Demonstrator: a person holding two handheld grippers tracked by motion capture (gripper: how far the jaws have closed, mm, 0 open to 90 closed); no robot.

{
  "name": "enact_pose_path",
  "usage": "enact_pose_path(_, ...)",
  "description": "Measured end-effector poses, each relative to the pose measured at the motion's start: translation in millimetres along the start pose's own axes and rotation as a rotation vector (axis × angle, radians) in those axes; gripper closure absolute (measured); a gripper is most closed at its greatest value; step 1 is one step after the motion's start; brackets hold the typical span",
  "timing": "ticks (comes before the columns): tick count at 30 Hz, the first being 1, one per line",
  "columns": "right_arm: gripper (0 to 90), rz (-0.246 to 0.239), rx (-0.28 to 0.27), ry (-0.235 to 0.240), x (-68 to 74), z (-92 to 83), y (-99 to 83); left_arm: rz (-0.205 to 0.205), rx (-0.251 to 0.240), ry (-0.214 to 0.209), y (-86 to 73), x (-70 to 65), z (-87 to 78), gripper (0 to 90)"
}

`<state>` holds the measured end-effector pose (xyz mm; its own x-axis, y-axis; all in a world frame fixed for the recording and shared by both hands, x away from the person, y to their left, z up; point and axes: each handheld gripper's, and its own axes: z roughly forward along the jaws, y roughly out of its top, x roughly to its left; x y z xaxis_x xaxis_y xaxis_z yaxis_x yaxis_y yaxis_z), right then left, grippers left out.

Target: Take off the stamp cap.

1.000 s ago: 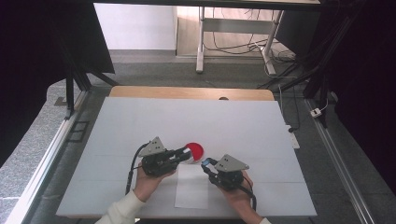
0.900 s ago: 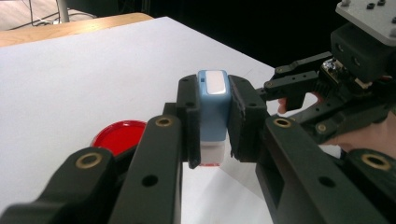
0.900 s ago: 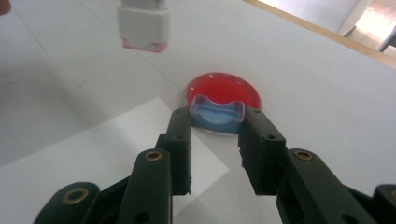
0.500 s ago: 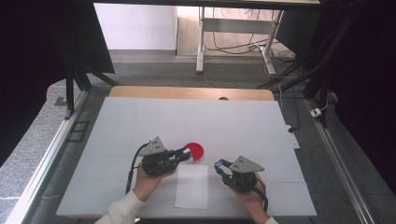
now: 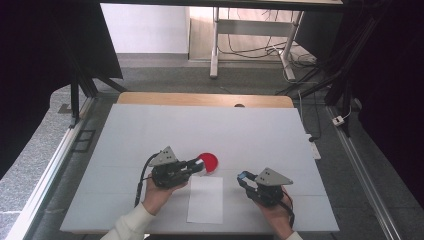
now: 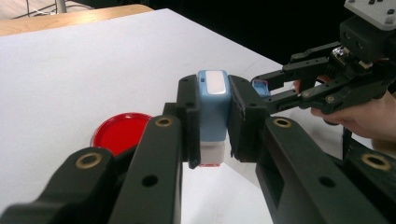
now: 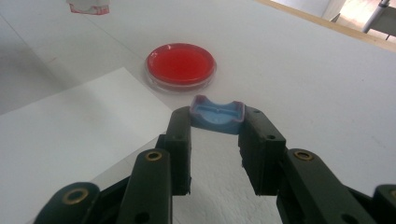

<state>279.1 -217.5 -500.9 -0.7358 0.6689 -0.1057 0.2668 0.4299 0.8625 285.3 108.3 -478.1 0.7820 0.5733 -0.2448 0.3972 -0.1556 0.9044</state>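
Our left gripper is closed on a light blue stamp, its jaws pressing the two flat sides of the body, and the white base with a red edge points down above the table. Our right gripper is closed more lightly on the stamp's blue cap, which it holds by the two ends at the very tips of its jaws; we keep it to the right, apart from the stamp.

We judge that the step in hand is to ink or to print. To do it well, we should keep the stamp upright, bring the base down flat and press evenly, so the mark does not smear.

Just beside the stamp lies a round red ink pad in a clear shallow dish, glossy and smooth. Next to it is a white paper sheet, rectangular and matte, lying flat on the pale table, between our two hands.
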Motion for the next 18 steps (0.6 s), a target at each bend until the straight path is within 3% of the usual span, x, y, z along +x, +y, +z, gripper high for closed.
enact_pose_path(18,64.8,0.058,-0.010,-0.048,-33.3,-34.1,-25.4,0.020,0.021,0.005,-0.4,5.3,1.0,75.7)
